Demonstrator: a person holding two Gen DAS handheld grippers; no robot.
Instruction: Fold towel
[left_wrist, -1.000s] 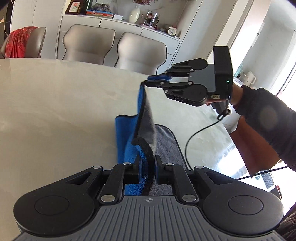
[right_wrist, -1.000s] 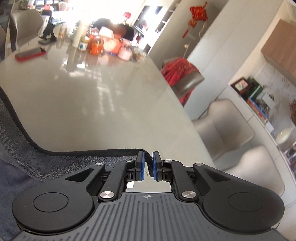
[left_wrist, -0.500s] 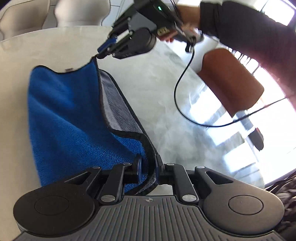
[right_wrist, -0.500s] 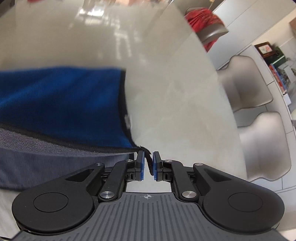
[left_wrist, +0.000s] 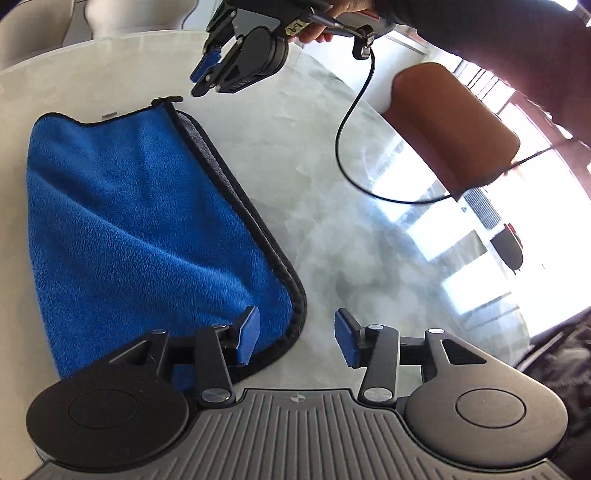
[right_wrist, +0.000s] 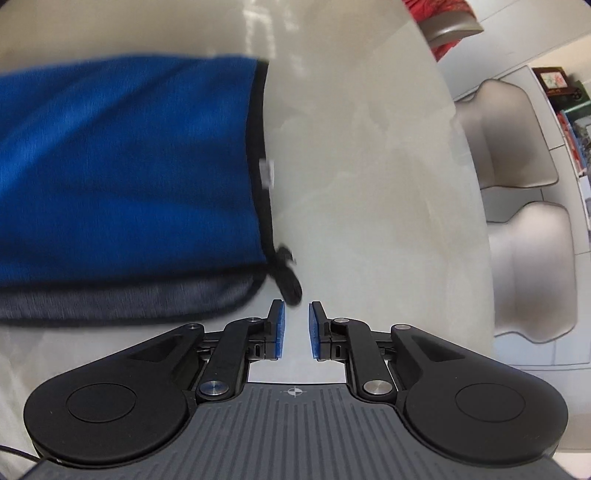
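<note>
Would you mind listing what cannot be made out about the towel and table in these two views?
- Towel, left wrist view: its near edge is hidden behind the left gripper.
- Towel, right wrist view: cut off by the left frame edge and blurred, so the small white tag is unreadable.
- Table, left wrist view: window glare washes out its right side.

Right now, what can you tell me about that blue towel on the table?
The towel is plush and fleecy, bright blue on its upper face and grey on the other, with black edging. It lies on the pale marble-look table, folded over so a grey strip of the lower layer shows along one side. A small loop sticks out at one corner, and a small white tag shows on an edge. Neither the left gripper nor the right gripper grips it; both are open.
</note>
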